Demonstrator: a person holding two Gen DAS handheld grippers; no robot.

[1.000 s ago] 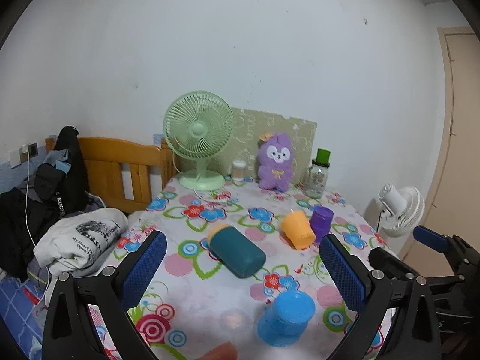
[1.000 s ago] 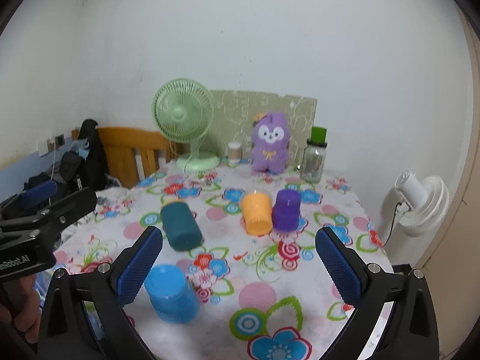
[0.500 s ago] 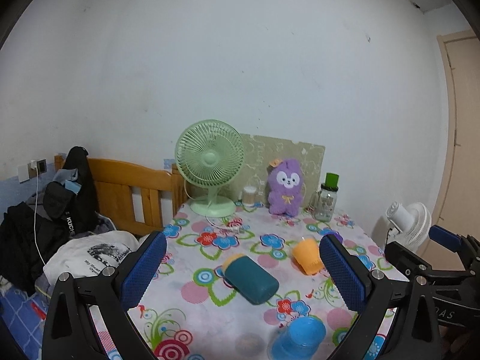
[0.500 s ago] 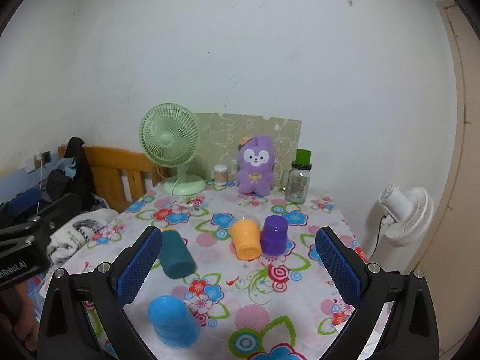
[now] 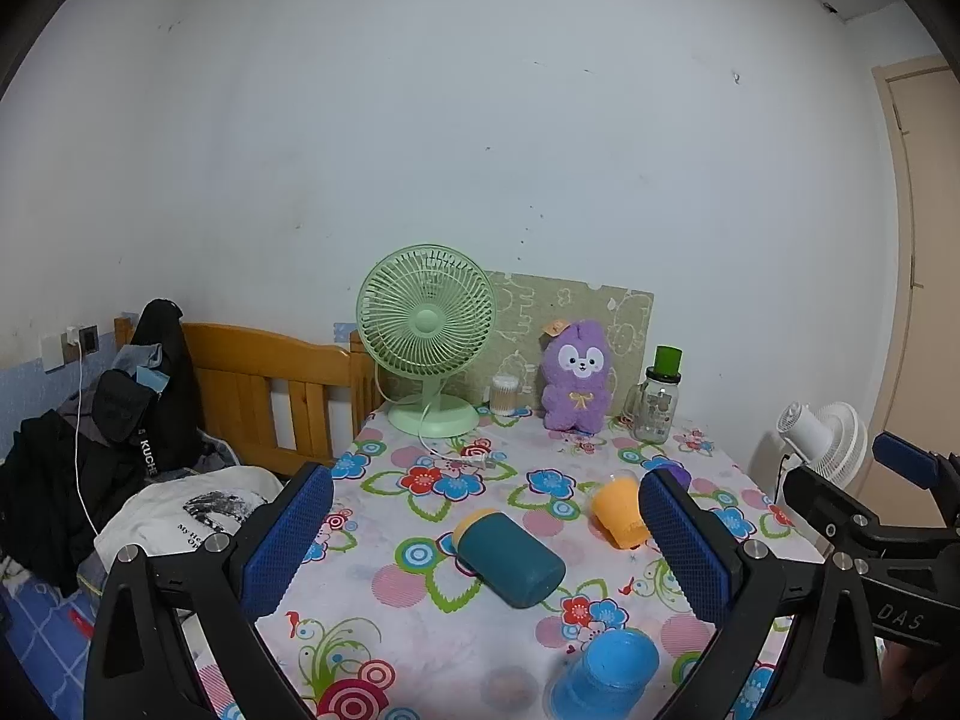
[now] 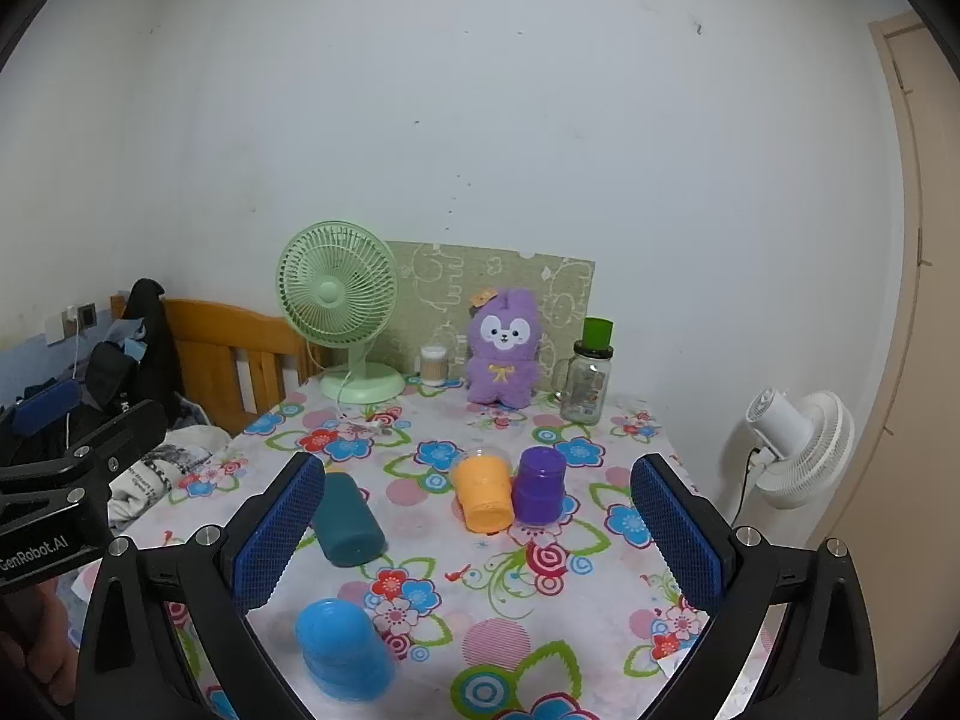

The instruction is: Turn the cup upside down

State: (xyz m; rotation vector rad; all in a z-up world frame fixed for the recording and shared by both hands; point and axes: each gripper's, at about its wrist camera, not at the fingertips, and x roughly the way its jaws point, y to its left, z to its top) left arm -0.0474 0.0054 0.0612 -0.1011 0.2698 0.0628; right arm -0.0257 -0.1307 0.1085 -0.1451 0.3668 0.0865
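A dark teal cup (image 5: pixel 509 558) lies on its side on the flowered table (image 5: pixel 420 618); it also shows in the right wrist view (image 6: pixel 347 519). A light blue cup (image 6: pixel 339 648) stands upside down near the front; it shows in the left wrist view (image 5: pixel 606 681). An orange cup (image 6: pixel 483 495) and a purple cup (image 6: pixel 540 485) stand upside down side by side. My left gripper (image 5: pixel 486 549) and my right gripper (image 6: pixel 477 534) are both open, empty and held above the table's near side.
At the table's back stand a green desk fan (image 6: pixel 342 306), a purple plush toy (image 6: pixel 503 348), a glass jar with a green lid (image 6: pixel 588 375) and a small swab jar (image 6: pixel 433 363). A bed with clothes (image 5: pixel 180 516) lies left. A white fan (image 6: pixel 798 447) stands right.
Both grippers have risen and tilted up, so the table and cups sit lower in both views. Both stay open. The cups have not moved.
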